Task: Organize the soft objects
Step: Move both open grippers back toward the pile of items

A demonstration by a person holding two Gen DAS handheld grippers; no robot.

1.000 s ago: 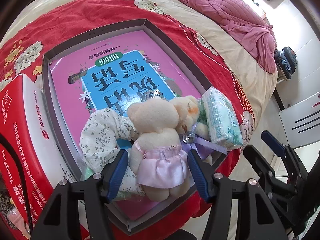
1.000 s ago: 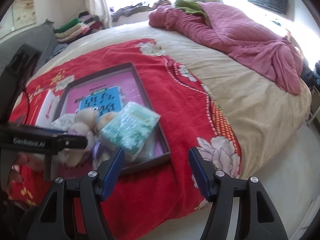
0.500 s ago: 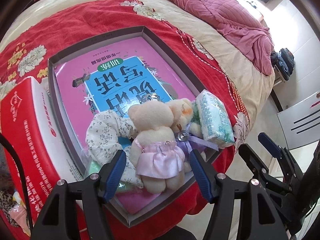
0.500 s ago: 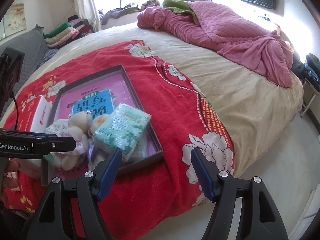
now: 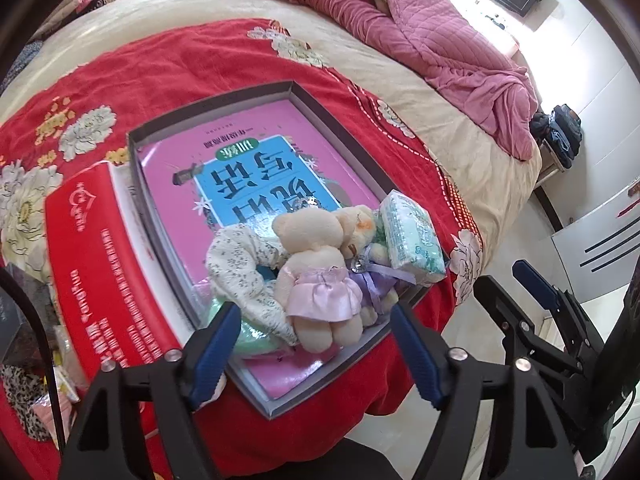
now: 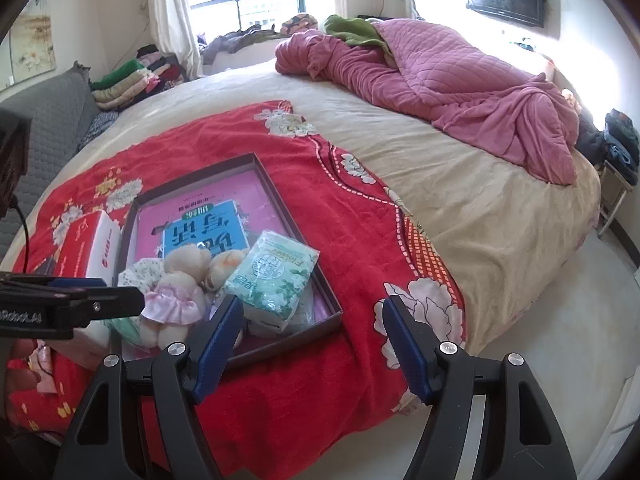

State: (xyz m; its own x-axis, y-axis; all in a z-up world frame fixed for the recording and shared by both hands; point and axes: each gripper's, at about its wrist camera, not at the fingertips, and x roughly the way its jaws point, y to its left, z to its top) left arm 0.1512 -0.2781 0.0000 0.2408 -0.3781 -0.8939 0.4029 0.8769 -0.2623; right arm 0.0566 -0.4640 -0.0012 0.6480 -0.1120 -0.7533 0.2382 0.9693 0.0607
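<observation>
A dark shallow tray [image 5: 340,128] lies on the red blanket with a pink book [image 5: 248,172] in it. At its near end are piled a cream teddy bear in a pink dress [image 5: 316,264], a second bear with a purple bow [image 5: 360,224], a floral cloth [image 5: 240,268], a green soft item [image 5: 252,340] and a tissue pack [image 5: 412,240]. My left gripper [image 5: 316,350] hovers above the bear, its jaws opening and touching nothing. Over the blanket just right of the tray, my right gripper [image 6: 312,340] is open and empty. The tissue pack [image 6: 272,280] rests in the tray [image 6: 288,216].
A red and white carton [image 5: 96,264] sits against the tray's left side. A pink quilt [image 6: 440,80] is heaped at the far end of the bed. Folded clothes [image 6: 132,76] lie on a grey sofa at the left. Bare floor [image 6: 560,320] shows to the right of the bed.
Both grippers rose and drew back from the tray, so the pile looks smaller. The left jaws spread wider, away from the bear's sides. The soft objects stayed in place.
</observation>
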